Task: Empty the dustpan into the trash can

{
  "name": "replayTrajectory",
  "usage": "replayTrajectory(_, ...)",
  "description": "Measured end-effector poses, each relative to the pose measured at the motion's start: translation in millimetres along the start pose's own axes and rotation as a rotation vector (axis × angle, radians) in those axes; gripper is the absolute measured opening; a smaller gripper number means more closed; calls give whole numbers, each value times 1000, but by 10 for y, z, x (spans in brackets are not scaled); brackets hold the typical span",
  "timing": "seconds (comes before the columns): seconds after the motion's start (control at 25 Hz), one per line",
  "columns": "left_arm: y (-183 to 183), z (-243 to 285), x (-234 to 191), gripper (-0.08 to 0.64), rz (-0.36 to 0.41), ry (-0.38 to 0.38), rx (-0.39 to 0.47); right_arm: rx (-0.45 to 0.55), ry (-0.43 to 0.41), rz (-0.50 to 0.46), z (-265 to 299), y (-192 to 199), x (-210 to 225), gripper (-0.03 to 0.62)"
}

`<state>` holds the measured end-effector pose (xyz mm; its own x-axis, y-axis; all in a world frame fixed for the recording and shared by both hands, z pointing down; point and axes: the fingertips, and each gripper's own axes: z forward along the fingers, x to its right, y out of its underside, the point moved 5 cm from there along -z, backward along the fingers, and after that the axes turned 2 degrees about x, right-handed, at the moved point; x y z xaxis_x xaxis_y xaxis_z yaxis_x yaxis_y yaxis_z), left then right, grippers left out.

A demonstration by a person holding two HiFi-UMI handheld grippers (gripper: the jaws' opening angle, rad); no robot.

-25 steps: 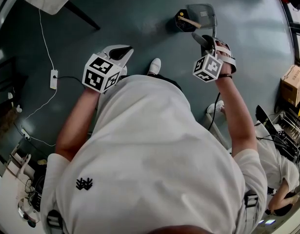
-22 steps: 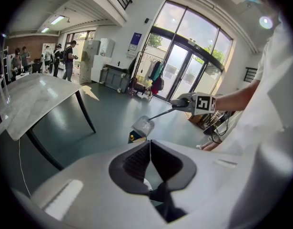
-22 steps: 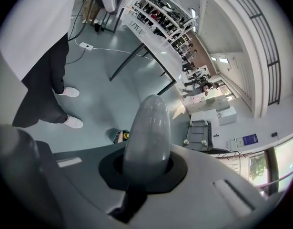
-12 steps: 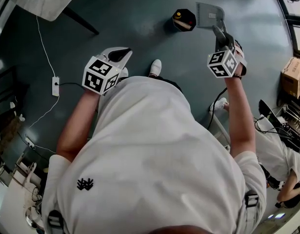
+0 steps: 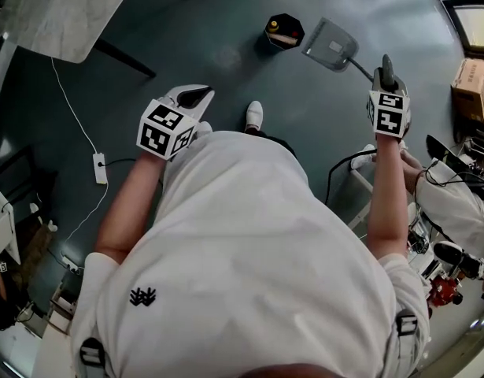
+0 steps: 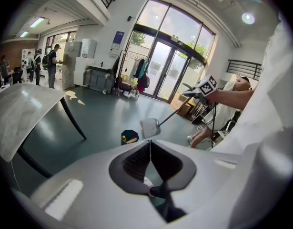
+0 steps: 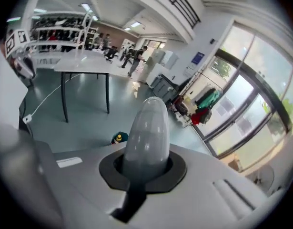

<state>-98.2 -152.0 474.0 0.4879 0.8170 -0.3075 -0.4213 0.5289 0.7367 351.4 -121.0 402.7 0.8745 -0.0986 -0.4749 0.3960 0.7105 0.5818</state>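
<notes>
Right gripper (image 5: 386,81) of mine clamps the dustpan (image 5: 330,44) by its handle, pan just beside the trash can (image 5: 284,30), my left gripper (image 5: 196,95) jaws together, empty, table (image 5: 60,14) well apart

A glossy grey-green floor (image 5: 202,46) carries a pale marble-topped table (image 5: 60,10) on dark legs. Far behind the table, tall glass doors (image 6: 170,66) admit daylight. Near the table, a white power strip (image 5: 100,168) lies on the floor.
</notes>
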Motion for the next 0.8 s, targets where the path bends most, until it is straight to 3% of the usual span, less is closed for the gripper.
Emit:
replayTrajectory(0.24,152,-126,53,60,54,53,-18,-77,38,287,-506,702,-103,3)
replayTrajectory(0.52,484,-398,96,60,96,106,-50,-136,65,467,-1113,1295,-627,3)
replayTrajectory(0.8,825,-592,198,60,161,160,-116,-134,57,614,-1654,1614,-1183,3)
